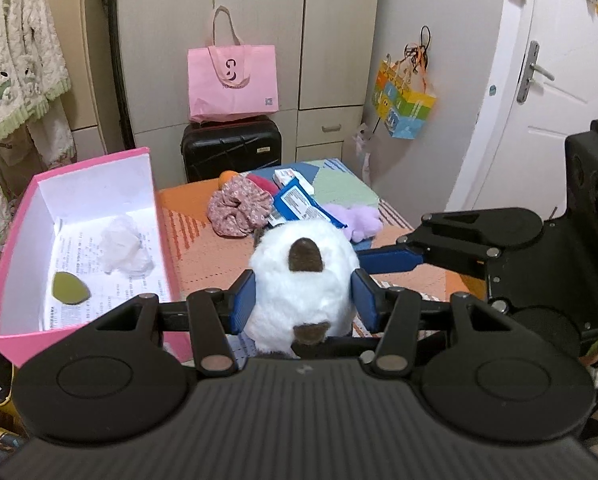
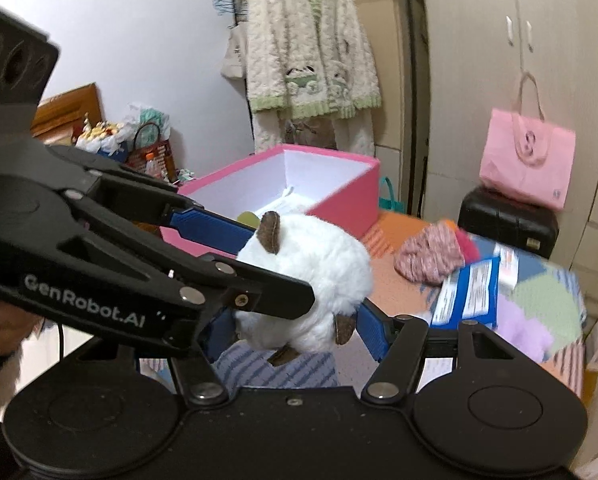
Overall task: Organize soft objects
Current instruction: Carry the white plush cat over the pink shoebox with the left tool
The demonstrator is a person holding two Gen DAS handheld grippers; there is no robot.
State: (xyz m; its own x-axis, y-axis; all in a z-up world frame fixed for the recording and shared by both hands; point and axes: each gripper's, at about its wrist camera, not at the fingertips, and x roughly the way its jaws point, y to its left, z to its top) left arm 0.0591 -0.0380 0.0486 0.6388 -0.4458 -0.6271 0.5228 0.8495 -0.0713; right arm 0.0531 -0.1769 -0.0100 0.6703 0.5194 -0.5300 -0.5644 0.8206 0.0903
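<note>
White plush toy (image 1: 303, 276) is up off the counter (image 1: 203, 248), just right of the pink box (image 1: 95, 192), both claws clamped on it: left claw (image 1: 303, 300) pinches its sides, right claw (image 2: 295, 320) grips across. Light, squashy, fur probably slippery; hold the round body's middle, not the brown ears

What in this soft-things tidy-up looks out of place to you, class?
Among the soft things on the patchwork cover, beside the floral scrunchie and purple plush, lie a blue packet and a small carton: neither looks soft. Both grippers clamp one white plush.
</note>
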